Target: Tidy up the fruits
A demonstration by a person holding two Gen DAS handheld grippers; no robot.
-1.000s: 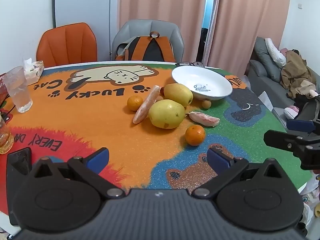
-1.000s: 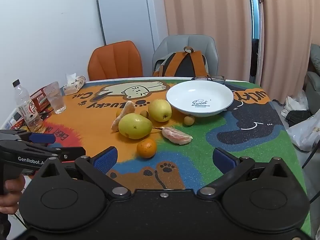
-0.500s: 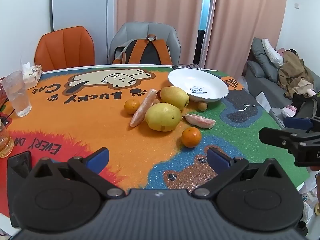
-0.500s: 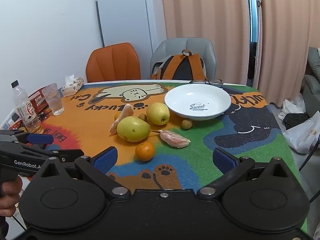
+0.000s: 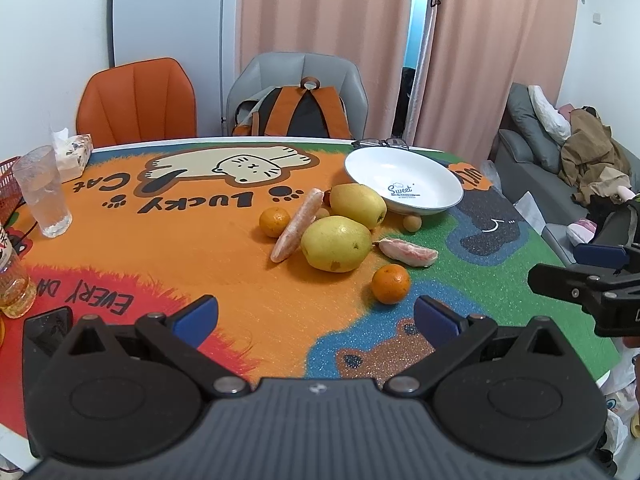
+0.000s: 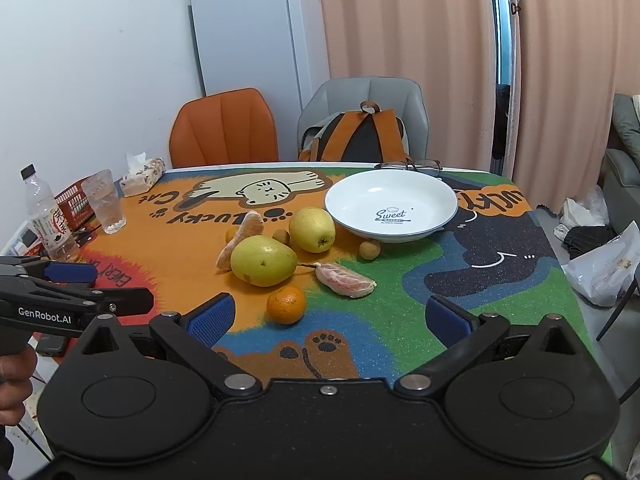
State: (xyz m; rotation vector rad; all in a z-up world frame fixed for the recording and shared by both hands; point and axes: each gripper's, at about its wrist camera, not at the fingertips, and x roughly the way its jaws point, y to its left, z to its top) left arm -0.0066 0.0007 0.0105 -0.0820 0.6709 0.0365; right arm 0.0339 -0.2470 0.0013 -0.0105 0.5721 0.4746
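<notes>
Both grippers level above table [image 5: 224, 264] edge, jaws apart, facing fruit

A cartoon-print table [image 6: 500, 280] carries pears [image 6: 264, 261], oranges [image 6: 286, 304], a white plate [image 6: 440, 196] and a glass [image 6: 105, 202].

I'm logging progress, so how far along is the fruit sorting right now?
Nothing looks done: the white ceramic plate holds no fruit. Nothing is in hand; the left gripper and right gripper are open. Left: two yellow pears, tangerines, pomelo segments, small brown longans.
</notes>
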